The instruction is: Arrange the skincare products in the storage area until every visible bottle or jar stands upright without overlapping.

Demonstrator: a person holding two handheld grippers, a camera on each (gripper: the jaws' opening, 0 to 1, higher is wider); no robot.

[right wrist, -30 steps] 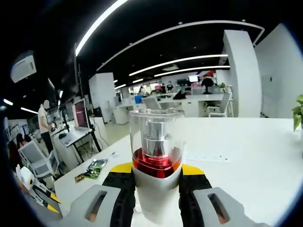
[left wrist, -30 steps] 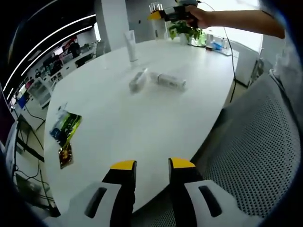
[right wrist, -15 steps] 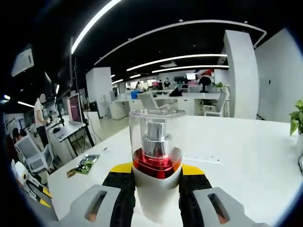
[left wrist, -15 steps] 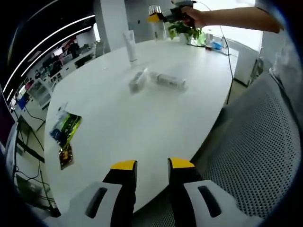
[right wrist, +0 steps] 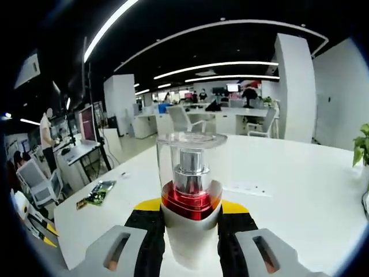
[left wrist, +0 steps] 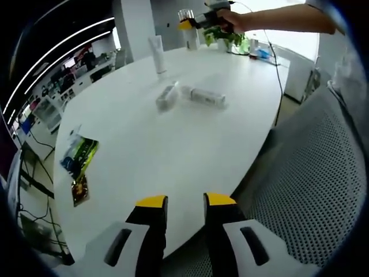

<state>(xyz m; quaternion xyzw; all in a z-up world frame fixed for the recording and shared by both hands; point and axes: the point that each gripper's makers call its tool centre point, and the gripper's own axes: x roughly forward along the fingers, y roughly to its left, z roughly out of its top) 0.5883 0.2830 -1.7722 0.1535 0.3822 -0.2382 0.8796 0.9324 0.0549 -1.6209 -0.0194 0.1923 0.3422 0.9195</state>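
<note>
The right gripper (right wrist: pixel 191 218) had its two jaws closed against the white body of a pump bottle (right wrist: pixel 190 199), one jaw on each side. The bottle stood upright between them, its long axis pointing straight up, with a red collar and a clear cap at the top. In the left gripper view this same gripper (left wrist: pixel 192 23) was at the far side of the white table (left wrist: pixel 173 144), held by a hand (left wrist: pixel 230 17), with the bottle low over the surface; I could not tell if its base touched the table.

The left gripper (left wrist: pixel 180 203) waited at the near edge of the table. Its jaws were a small way apart and held nothing.

Two products lay on their sides near the middle of the table: a small bottle (left wrist: pixel 167 97) and, just to the right of it, a longer tube (left wrist: pixel 205 96) with its long axis running left to right. A white tube (left wrist: pixel 156 53) stood upright farther away, to the left. From the left jaws the lying products were straight ahead and well apart; the right gripper seemed nearer to them, but it was occupied. Some packets (left wrist: pixel 79 157) lay at the left edge.
</note>
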